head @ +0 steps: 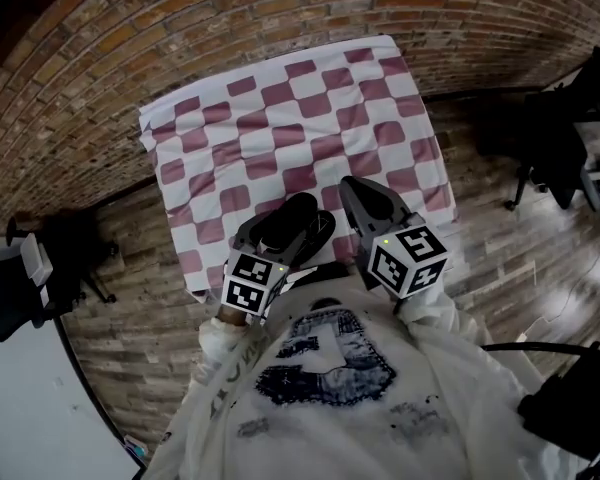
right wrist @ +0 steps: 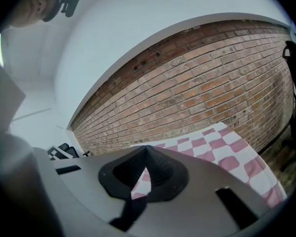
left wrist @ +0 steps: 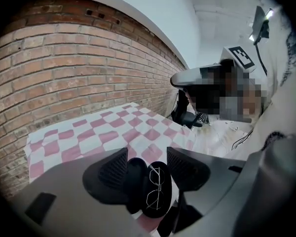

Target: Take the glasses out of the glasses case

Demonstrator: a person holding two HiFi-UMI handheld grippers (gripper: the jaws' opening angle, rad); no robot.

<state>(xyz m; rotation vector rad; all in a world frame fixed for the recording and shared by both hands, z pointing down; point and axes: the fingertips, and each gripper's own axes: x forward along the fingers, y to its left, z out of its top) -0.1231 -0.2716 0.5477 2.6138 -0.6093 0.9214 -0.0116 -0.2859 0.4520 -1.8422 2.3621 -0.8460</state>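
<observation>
A black glasses case [left wrist: 163,209] lies open on the pink-and-white checked tablecloth [head: 280,98] near the table's front edge. Thin wire-rimmed glasses [left wrist: 155,189] rest inside its lower half, and the lid [left wrist: 134,174] is folded back to the left. My left gripper [left wrist: 147,154] is open, with the case lying between its jaws and the pads not pressing on it. In the head view the left gripper [head: 295,223] covers most of the case [head: 323,230]. My right gripper [head: 352,190] hovers just to the right. Its jaws [right wrist: 147,148] are shut with nothing between them.
A brick wall [head: 100,78] runs behind the table, and a wooden floor [head: 500,258] surrounds it. Black chairs stand at the left [head: 40,268] and right [head: 560,148]. The cloth [right wrist: 227,142] beyond the case is bare.
</observation>
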